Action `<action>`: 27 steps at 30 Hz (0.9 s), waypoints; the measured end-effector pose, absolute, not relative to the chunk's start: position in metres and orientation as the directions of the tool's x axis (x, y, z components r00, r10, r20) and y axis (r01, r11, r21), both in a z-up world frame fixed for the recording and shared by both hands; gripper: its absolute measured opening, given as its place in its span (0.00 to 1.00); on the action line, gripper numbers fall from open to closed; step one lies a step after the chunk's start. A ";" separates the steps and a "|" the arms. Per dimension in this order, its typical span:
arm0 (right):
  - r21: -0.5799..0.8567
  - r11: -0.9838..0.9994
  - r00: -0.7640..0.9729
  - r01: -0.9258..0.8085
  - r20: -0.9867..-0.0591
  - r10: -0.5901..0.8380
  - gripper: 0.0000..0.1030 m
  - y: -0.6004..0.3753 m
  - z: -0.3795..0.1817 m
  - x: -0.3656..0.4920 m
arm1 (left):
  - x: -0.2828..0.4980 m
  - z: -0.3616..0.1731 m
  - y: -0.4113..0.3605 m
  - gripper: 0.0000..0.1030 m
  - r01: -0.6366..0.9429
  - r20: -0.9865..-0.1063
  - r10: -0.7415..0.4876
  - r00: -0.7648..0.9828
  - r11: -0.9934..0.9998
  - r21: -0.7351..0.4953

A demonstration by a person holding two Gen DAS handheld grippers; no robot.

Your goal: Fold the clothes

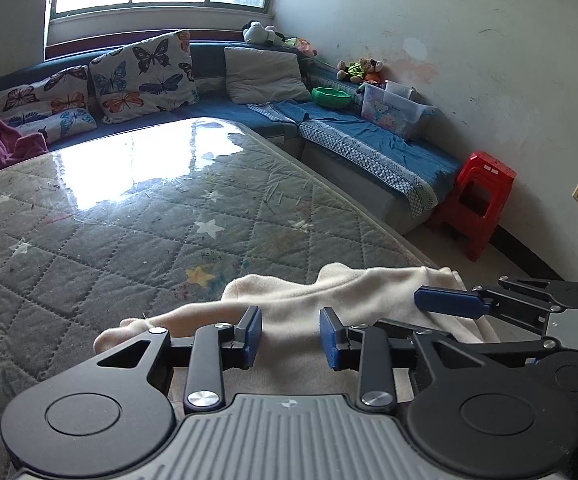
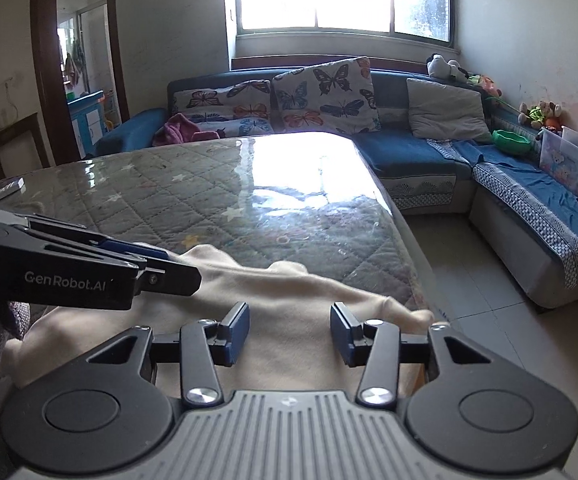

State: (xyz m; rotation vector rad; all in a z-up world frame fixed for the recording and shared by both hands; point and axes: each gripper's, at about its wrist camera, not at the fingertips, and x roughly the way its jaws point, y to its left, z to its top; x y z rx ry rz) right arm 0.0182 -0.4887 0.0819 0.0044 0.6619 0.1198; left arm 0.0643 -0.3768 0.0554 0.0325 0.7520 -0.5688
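Left claw point(image 1: 290, 338): its two blue-padded fingers stand apart, with nothing between them; it hovers low over the cream garment, near the counter's front edge.
Right claw point(image 2: 289, 332): its fingers also stand apart and hold nothing; it hovers over the same garment, just beside the left claw.
Each claw seen from the other: in the left wrist view the right claw comes in from the right side, one blue pad point(image 1: 447, 300) lying over the cloth; in the right wrist view the left claw enters from the left, with white lettering on its black body.
Cream garment point(image 1: 329, 300): soft, fleece-like cloth, lying crumpled and partly spread at the near corner of the counter, under both claws; whether the pads touch it I cannot tell.
Counter point(image 2: 217, 200): covered with a grey quilted cloth with star prints under a shiny clear sheet that reflects the window.
Small flat object point(image 2: 7, 188): grey-white, at the far left corner of the counter, well apart from the garment.
Sofa point(image 2: 409, 148): blue corner sofa behind and to the right of the counter, carrying butterfly cushions point(image 2: 325, 94), a grey cushion, a purple cloth and a green bowl point(image 1: 331, 97).
Red stool point(image 1: 475, 204): plastic, on the floor at the sofa's end, near the wall.
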 end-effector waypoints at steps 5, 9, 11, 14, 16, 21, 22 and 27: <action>0.033 0.991 0.777 -0.132 -0.618 0.124 0.45 -0.481 0.080 0.000 | 0.059 0.052 -0.376 0.34 0.506 -0.654 -0.477 0.587 0.847 -0.163; 0.011 0.989 0.782 -0.146 -0.612 0.122 0.45 -0.474 0.080 -0.015 | 0.058 0.049 -0.377 0.34 0.504 -0.655 -0.474 0.588 0.848 -0.162; 0.000 0.988 0.784 -0.152 -0.609 0.121 0.46 -0.470 0.080 -0.023 | 0.058 0.048 -0.377 0.34 0.503 -0.655 -0.473 0.589 0.849 -0.161; -0.023 0.987 0.789 -0.162 -0.603 0.115 0.48 -0.465 0.078 -0.035 | 0.058 0.047 -0.376 0.34 0.502 -0.653 -0.474 0.591 0.850 -0.162; -0.041 0.985 0.791 -0.167 -0.603 0.109 0.50 -0.462 0.077 -0.042 | 0.058 0.046 -0.375 0.34 0.501 -0.651 -0.474 0.593 0.850 -0.163; -0.059 0.981 0.778 -0.183 -0.618 0.108 0.51 -0.460 0.072 -0.055 | 0.051 0.048 -0.371 0.34 0.499 -0.645 -0.478 0.597 0.850 -0.168; -0.057 0.981 0.776 -0.184 -0.621 0.110 0.51 -0.461 0.071 -0.058 | 0.048 0.049 -0.370 0.34 0.499 -0.645 -0.477 0.597 0.850 -0.167; -0.029 0.985 0.766 -0.173 -0.632 0.116 0.52 -0.470 0.072 -0.068 | 0.031 0.052 -0.362 0.36 0.512 -0.637 -0.480 0.603 0.845 -0.153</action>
